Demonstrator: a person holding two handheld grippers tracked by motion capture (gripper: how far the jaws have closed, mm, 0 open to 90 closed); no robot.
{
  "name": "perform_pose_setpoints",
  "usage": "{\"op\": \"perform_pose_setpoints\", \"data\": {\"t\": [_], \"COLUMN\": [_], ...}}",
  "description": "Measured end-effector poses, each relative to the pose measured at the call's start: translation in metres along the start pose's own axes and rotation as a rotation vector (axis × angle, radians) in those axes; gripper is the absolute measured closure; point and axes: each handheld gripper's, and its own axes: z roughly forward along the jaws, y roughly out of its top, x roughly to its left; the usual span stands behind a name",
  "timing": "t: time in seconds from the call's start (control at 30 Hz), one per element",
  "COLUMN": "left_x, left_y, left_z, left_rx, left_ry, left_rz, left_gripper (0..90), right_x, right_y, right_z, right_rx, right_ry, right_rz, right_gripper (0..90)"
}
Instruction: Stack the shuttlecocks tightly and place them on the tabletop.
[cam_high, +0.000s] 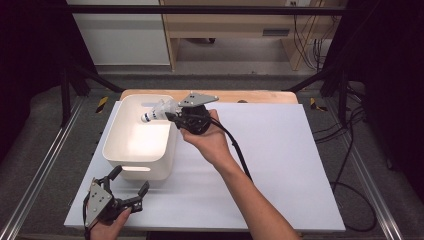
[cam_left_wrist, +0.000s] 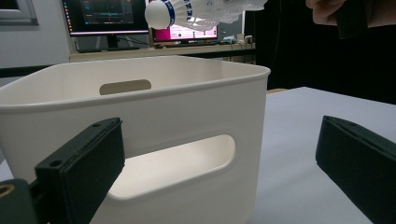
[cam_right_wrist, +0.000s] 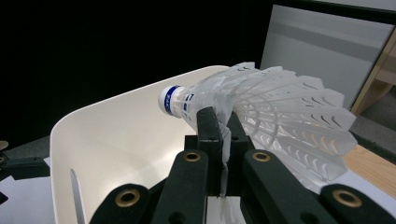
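A white plastic shuttlecock (cam_high: 159, 111) with a blue band at its cork hangs over the far right corner of a white bin (cam_high: 116, 150). My right gripper (cam_high: 172, 117) is shut on the edge of its skirt, cork pointing left over the bin. In the right gripper view the jaws pinch the shuttlecock (cam_right_wrist: 261, 107) skirt above the bin (cam_right_wrist: 102, 140). My left gripper (cam_high: 131, 184) rests open at the near left of the table, facing the bin's front wall. The left gripper view has the bin (cam_left_wrist: 187, 107) close ahead and the shuttlecock (cam_left_wrist: 196, 11) high above it.
The bin stands on a white sheet (cam_high: 280, 160) covering a wooden table (cam_high: 260, 96). A black cable (cam_high: 240, 155) trails from the right gripper along the forearm. Metal rails (cam_high: 45, 165) run along both sides. Monitors (cam_left_wrist: 107, 16) glow behind the bin in the left gripper view.
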Motion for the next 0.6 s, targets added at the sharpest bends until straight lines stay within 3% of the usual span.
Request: {"op": "perform_pose_setpoints", "data": {"t": [0.6], "left_x": [0.000], "left_y": [-0.001], "left_z": [0.001], "left_rx": [0.010], "left_ry": [-0.006], "left_rz": [-0.001], "left_gripper": [1.3], "right_x": [0.008], "right_y": [-0.002], "right_z": [0.018], "right_rx": [0.029], "right_ry": [0.021], "right_rz": [-0.024], "right_gripper": [89.8]}}
